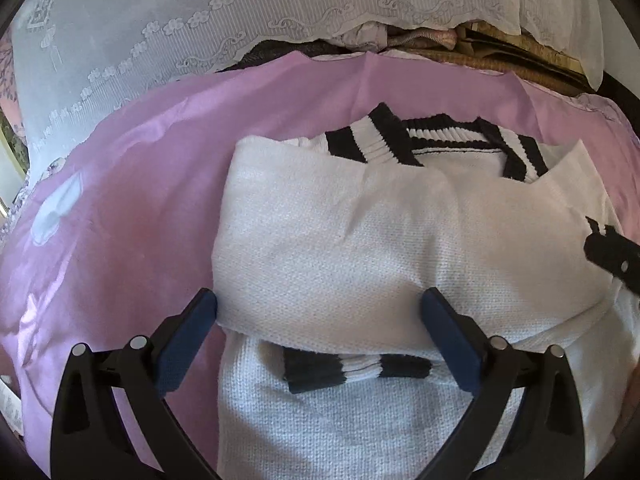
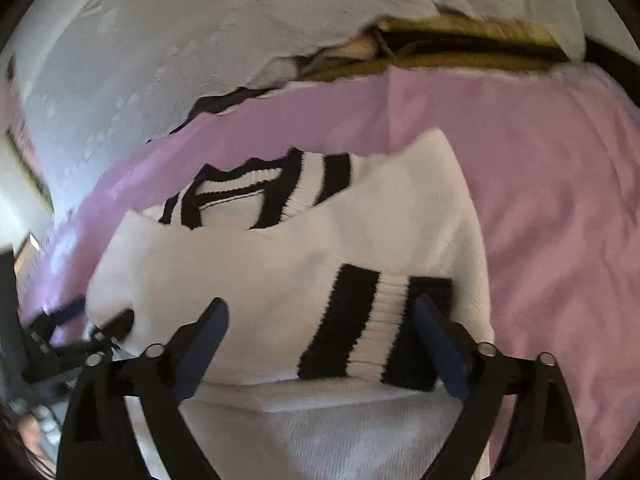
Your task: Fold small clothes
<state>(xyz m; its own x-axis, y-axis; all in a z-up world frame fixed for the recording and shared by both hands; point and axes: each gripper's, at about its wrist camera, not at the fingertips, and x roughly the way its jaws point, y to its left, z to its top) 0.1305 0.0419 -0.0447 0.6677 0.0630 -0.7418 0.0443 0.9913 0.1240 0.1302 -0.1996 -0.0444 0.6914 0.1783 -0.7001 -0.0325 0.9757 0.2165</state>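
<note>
A white knit sweater [image 1: 360, 240] with black-and-white striped collar and cuffs lies partly folded on a pink sheet [image 1: 120, 200]. Its sleeves are folded across the body. My left gripper [image 1: 320, 308] is open, its blue pads either side of the folded sleeve's lower edge, above a striped cuff [image 1: 356, 368]. My right gripper [image 2: 320, 316] is open over the sweater [image 2: 280, 260], its fingers straddling the other striped cuff [image 2: 372, 320]. The striped collar [image 2: 256, 188] lies at the far end. The right gripper's tip shows at the left wrist view's right edge [image 1: 608, 256].
White lace fabric [image 1: 160, 40] covers the area behind the pink sheet [image 2: 540, 200]. Brown woven material [image 1: 480, 56] and dark cloth show under the lace. The left gripper shows at the right wrist view's left edge [image 2: 60, 340].
</note>
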